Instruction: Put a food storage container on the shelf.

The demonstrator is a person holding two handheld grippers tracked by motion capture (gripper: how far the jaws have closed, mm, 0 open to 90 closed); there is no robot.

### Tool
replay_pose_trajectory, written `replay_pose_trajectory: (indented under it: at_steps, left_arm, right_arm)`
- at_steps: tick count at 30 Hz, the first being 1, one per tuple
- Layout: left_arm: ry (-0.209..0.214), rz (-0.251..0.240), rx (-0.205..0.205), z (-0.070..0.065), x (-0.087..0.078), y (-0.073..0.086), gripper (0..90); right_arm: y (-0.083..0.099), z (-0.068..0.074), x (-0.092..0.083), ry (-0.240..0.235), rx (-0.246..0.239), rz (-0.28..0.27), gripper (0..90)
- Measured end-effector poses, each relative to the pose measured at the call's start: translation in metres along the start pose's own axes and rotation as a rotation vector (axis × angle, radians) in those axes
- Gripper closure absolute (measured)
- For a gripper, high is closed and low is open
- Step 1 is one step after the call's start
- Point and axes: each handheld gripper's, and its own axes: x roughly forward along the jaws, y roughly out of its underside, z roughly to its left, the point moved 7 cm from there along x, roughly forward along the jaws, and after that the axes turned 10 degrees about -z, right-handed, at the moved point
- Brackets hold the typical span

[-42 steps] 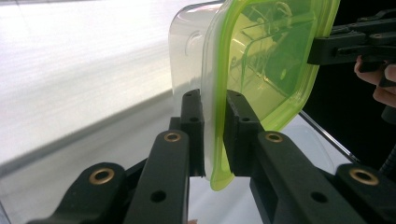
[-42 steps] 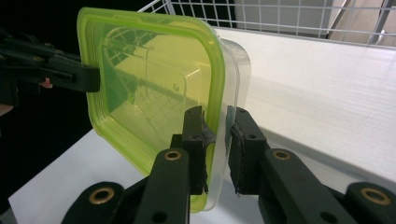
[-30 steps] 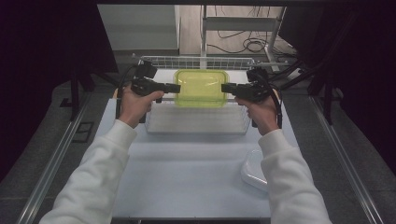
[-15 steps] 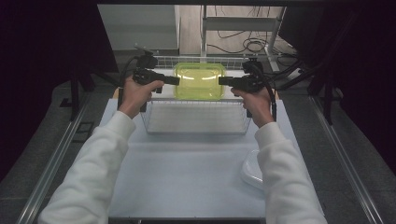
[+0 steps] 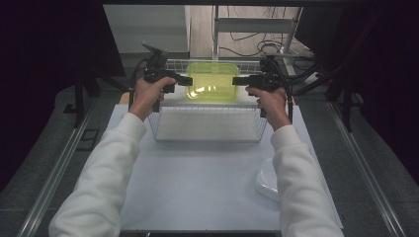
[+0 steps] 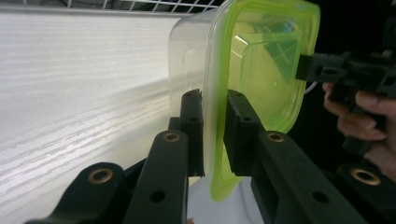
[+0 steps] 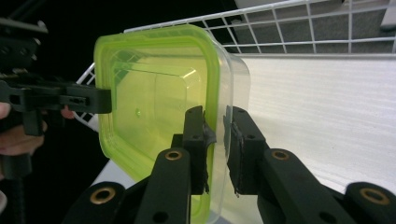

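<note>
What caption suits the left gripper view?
Left claw clamps the green-lidded container by its rim, right claw opposite.

container lid [image 5: 214, 81]: showing as translucent yellow-green
container body [image 6: 189, 60]: looking clear and colourless
left gripper [image 5: 185, 80]: showing black, with brass-coloured rivets on its arms
right gripper [image 5: 238, 80]: showing black, with the same brass-coloured rivets
wire basket [image 5: 207, 123]: showing a white grid pattern
table [image 5: 197, 182]: looking pale blue-white
sleeves [image 5: 106, 168]: showing white
</note>
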Motion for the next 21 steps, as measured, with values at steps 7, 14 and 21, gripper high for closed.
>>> replay_pose_trajectory:
  at_steps: [7, 14, 21]
  left_arm:
    - [0.034, -0.020, -0.115, 0.011, 0.007, -0.008, 77.8]
    - [0.046, -0.033, -0.183, 0.022, 0.015, -0.010, 75.5]
    - [0.046, -0.050, -0.170, 0.025, 0.017, -0.010, 72.5]
  right_arm:
    - [-0.004, -0.009, 0.011, 0.008, 0.082, 0.000, 74.8]
    - [-0.003, -0.019, 0.020, 0.017, 0.165, 0.000, 71.7]
    - [-0.002, -0.022, 0.023, 0.019, 0.197, -0.019, 69.7]
